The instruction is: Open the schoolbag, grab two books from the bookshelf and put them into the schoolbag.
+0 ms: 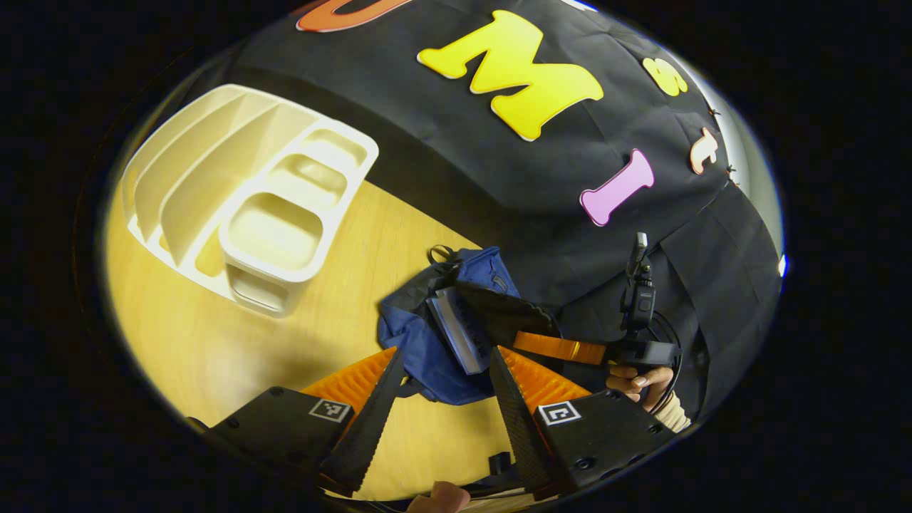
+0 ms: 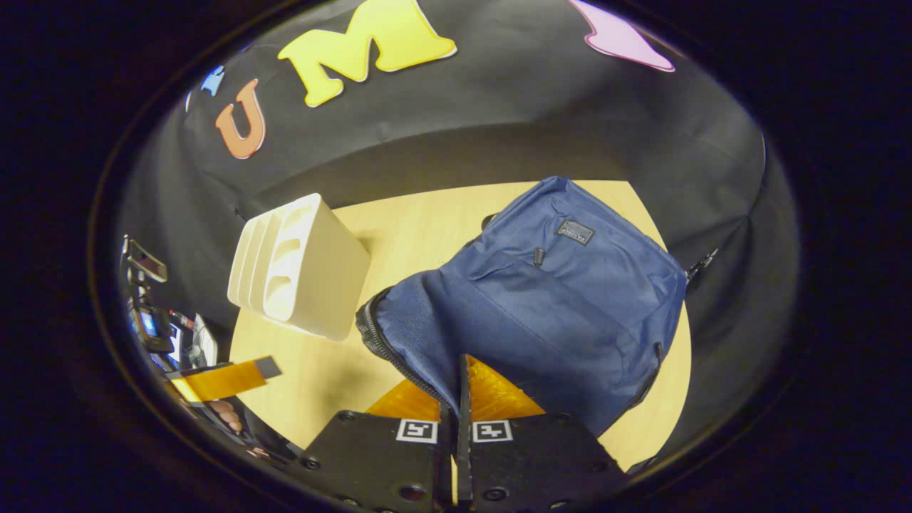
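The blue schoolbag (image 1: 417, 349) lies on the wooden table (image 1: 214, 342) with its top unzipped. A book (image 1: 454, 333) with a pale page edge sits inside the opening; I cannot tell whether a second one lies beneath it. My left gripper (image 1: 445, 356) hovers just above the bag's mouth, open, with nothing between its fingers. My right gripper (image 2: 462, 374) is shut on the bag's zipper edge (image 2: 385, 349) and holds the dark flap (image 1: 502, 310) up. In the right gripper view the schoolbag (image 2: 563, 299) bulges ahead of the fingers. The white bookshelf (image 1: 249, 192) has bare slots.
The bookshelf (image 2: 299, 267) stands left of the bag, near the table's back edge. A hand (image 1: 641, 385) holds the right gripper (image 1: 524, 342) at the bag's right side. The left gripper (image 2: 242, 375) shows at the far left of the right gripper view. The black cloth wall closes the back.
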`<state>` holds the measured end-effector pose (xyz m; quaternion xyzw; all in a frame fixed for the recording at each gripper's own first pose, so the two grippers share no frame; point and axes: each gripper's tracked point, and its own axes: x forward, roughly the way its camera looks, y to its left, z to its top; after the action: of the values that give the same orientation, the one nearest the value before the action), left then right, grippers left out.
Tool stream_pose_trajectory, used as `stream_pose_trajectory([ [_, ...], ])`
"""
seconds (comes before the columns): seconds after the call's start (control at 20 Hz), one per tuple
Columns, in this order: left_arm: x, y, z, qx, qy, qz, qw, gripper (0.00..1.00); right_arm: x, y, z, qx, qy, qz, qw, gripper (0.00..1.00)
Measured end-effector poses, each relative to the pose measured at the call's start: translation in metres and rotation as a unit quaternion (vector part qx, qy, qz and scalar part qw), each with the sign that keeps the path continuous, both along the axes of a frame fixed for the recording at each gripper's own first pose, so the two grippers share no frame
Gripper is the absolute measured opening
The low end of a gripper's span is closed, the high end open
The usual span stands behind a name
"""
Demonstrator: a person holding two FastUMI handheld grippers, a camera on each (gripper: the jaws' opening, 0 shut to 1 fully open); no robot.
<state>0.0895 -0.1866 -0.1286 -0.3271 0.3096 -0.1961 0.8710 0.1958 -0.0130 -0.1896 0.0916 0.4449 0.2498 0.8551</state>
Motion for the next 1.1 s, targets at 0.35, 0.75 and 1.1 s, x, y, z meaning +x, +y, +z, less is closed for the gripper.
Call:
stream_pose_trajectory([
  [0.35,-0.018,0.085,0.065,0.082,-0.073,0.056,0.992,0.8,-0.01,0.005,-0.001,0.015,-0.01,-0.042,0.999,0.37],
  [0.75,-0.033,0.175,0.146,0.243,-0.214,0.124,0.938,0.8,-0.013,0.007,0.001,0.008,-0.033,-0.047,0.998,0.43],
  [1.1,-0.056,0.231,0.19,0.417,-0.277,0.139,0.854,0.79,-0.015,0.008,0.004,-0.019,-0.07,-0.064,0.995,0.58],
])
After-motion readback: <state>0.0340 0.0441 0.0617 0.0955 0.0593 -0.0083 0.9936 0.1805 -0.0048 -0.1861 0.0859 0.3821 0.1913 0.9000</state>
